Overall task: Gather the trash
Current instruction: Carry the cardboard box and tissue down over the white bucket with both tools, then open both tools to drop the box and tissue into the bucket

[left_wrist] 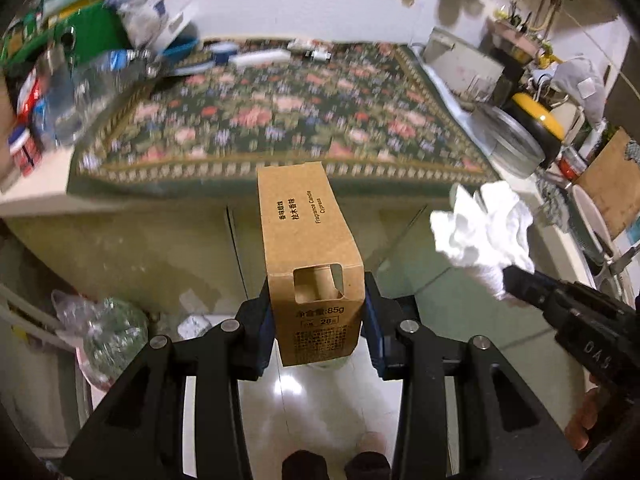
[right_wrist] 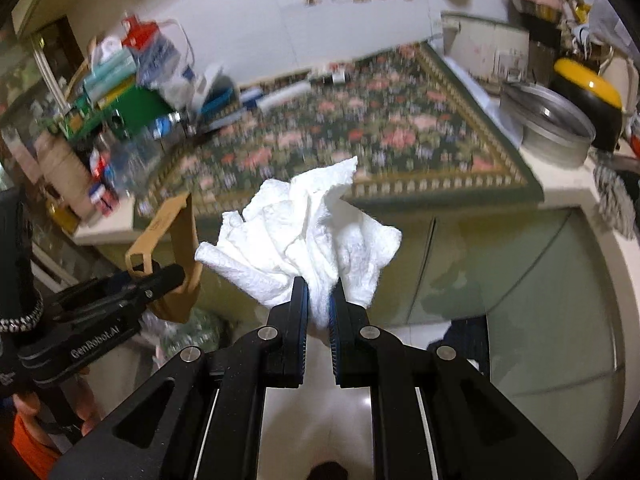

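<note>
**Both hands full of trash, off the counter's edge**

My left gripper (left_wrist: 316, 320) clamps a brown cardboard candle box (left_wrist: 310, 248) by its sides, the box pointing forward and out past the front edge of the floral mat (left_wrist: 280, 116). My right gripper (right_wrist: 319, 308) pinches a crumpled white paper towel (right_wrist: 304, 232), which fans out above the closed jaws. Both loads hang in the air before the green cabinet doors (right_wrist: 520, 280), the towel to the right of the box.
</note>
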A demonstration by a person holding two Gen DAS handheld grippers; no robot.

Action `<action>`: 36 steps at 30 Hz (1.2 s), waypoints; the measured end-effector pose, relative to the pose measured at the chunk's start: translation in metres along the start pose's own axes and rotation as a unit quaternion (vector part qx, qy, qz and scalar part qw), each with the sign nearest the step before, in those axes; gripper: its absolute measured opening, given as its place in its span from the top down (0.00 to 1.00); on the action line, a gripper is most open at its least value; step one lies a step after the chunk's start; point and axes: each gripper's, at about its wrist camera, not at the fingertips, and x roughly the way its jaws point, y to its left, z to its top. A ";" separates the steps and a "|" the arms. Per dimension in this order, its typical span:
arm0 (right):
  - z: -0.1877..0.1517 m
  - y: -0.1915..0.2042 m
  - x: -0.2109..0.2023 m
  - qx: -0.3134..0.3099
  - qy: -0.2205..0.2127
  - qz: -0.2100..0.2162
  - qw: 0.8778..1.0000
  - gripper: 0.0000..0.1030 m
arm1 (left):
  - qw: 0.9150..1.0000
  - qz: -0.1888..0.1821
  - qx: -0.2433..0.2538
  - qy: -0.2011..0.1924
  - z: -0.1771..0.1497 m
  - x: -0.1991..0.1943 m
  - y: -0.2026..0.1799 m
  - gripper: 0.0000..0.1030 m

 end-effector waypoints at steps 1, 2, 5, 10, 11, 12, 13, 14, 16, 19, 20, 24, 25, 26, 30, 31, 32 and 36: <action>-0.010 0.000 0.008 -0.002 0.008 -0.002 1.000 0.91 | 1.000 0.002 -0.004 0.006 -0.008 0.010 0.000 0.63; -0.018 -0.004 0.016 -0.003 0.016 -0.004 1.000 0.91 | 1.000 0.004 -0.007 0.011 -0.014 0.019 0.000 0.63; -0.046 -0.026 0.049 -0.001 0.044 -0.001 0.999 0.91 | 0.999 0.012 -0.026 0.025 -0.040 0.058 0.000 0.63; -0.093 -0.061 0.112 -0.004 0.093 -0.005 0.996 0.91 | 0.995 0.011 -0.081 0.053 -0.090 0.134 0.003 0.63; -0.099 -0.066 0.123 -0.005 0.100 -0.007 0.995 0.91 | 0.994 0.012 -0.087 0.058 -0.097 0.147 0.004 0.63; -0.110 -0.076 0.141 -0.007 0.111 -0.007 0.994 0.91 | 0.994 0.016 -0.092 0.063 -0.105 0.159 0.005 0.63; -0.116 -0.082 0.155 -0.007 0.120 -0.007 0.993 0.91 | 0.993 0.019 -0.098 0.069 -0.113 0.173 0.007 0.63; -0.121 -0.087 0.166 -0.008 0.127 -0.008 0.992 0.91 | 0.992 0.021 -0.103 0.074 -0.122 0.188 0.009 0.63; -0.136 -0.099 0.200 -0.015 0.144 -0.008 0.989 0.91 | 0.990 0.024 -0.111 0.084 -0.137 0.214 0.014 0.63; -0.154 -0.112 0.243 -0.023 0.158 -0.007 0.987 0.91 | 0.989 0.036 -0.111 0.092 -0.153 0.245 0.022 0.63; -0.160 -0.116 0.258 -0.029 0.162 -0.007 0.986 0.91 | 0.989 0.039 -0.110 0.094 -0.158 0.253 0.024 0.63; -0.179 -0.124 0.309 -0.053 0.172 -0.004 0.984 0.87 | 0.988 0.051 -0.106 0.102 -0.177 0.288 0.034 0.63; -0.182 -0.126 0.319 -0.053 0.175 0.003 0.983 0.87 | 0.987 0.050 -0.107 0.104 -0.179 0.294 0.036 0.63; -0.182 -0.128 0.326 -0.051 0.178 0.007 0.983 0.86 | 0.987 0.050 -0.108 0.106 -0.182 0.302 0.039 0.63; -0.187 -0.136 0.353 -0.044 0.184 0.008 0.982 0.66 | 0.987 0.050 -0.103 0.112 -0.187 0.324 0.041 0.63; -0.188 -0.139 0.357 -0.041 0.184 0.007 0.982 0.63 | 0.987 0.048 -0.101 0.114 -0.188 0.329 0.039 0.63; -0.187 -0.142 0.360 -0.037 0.184 0.005 0.982 0.58 | 0.987 0.045 -0.099 0.116 -0.188 0.334 0.038 0.63; -0.185 -0.151 0.356 -0.019 0.184 0.007 0.983 0.54 | 0.988 0.028 -0.081 0.130 -0.187 0.352 0.023 0.63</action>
